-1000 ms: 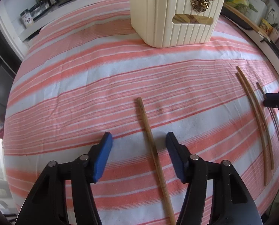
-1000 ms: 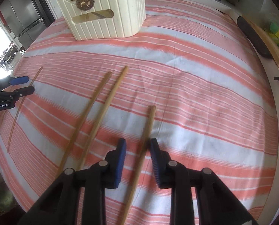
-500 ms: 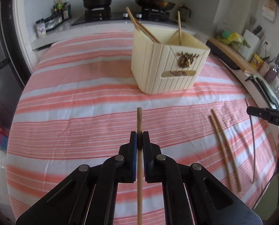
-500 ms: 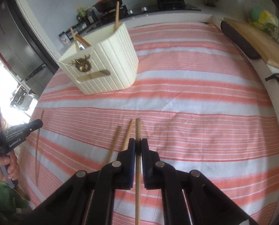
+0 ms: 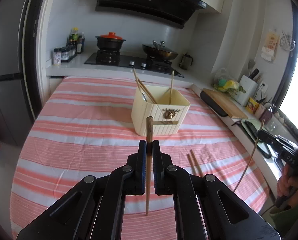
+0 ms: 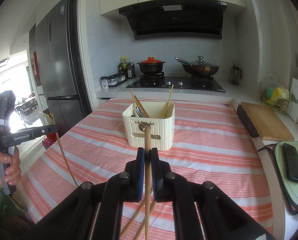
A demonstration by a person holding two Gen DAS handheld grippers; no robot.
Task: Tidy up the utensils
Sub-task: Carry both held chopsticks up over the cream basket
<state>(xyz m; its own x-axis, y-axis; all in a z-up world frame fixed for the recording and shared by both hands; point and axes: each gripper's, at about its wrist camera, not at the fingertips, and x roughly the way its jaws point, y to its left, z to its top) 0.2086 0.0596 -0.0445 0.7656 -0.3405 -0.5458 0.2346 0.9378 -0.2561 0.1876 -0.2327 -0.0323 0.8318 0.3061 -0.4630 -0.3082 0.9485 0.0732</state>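
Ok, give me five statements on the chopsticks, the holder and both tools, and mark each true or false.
1. The left tool is shut on a chopstick. True.
2. The right tool is open and empty. False: it is shut on a chopstick.
3. The cream utensil holder is empty. False: chopsticks and a spoon stand in it.
4. Two chopsticks lie on the striped tablecloth. True.
5. The holder lies tipped over. False: it stands upright.
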